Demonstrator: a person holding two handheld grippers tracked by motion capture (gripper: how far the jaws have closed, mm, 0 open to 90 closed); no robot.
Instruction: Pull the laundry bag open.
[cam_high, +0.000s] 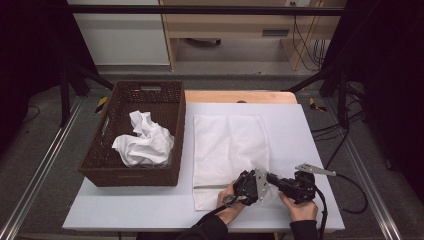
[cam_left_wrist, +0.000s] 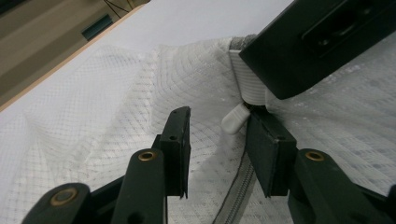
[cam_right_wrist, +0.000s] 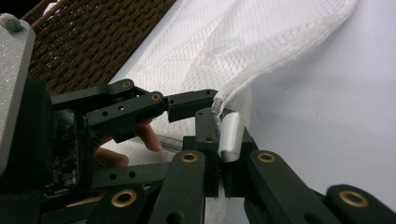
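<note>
A white mesh bag (cam_high: 227, 145) lies flat on the table, its zip (cam_high: 212, 186) running along the near edge. My right gripper (cam_high: 274, 180) (cam_right_wrist: 220, 154) is shut on the bag's edge at the zip's end and lifts that corner a little. The white zip pull (cam_left_wrist: 236, 119) (cam_right_wrist: 231, 135) sticks out just beside those jaws. My left gripper (cam_high: 264, 181) (cam_left_wrist: 218, 122) faces it from the left with its jaws apart. The pull rests by the tip of one jaw and is not pinched. In the left gripper view the right gripper's black jaw (cam_left_wrist: 303, 46) sits over the zip's end band.
A dark wicker basket (cam_high: 177, 145) stands at the table's left with a crumpled white cloth (cam_high: 145, 142) inside. The white tabletop (cam_high: 305, 135) has bare room right of the bag. Both hands work at the front edge, close together.
</note>
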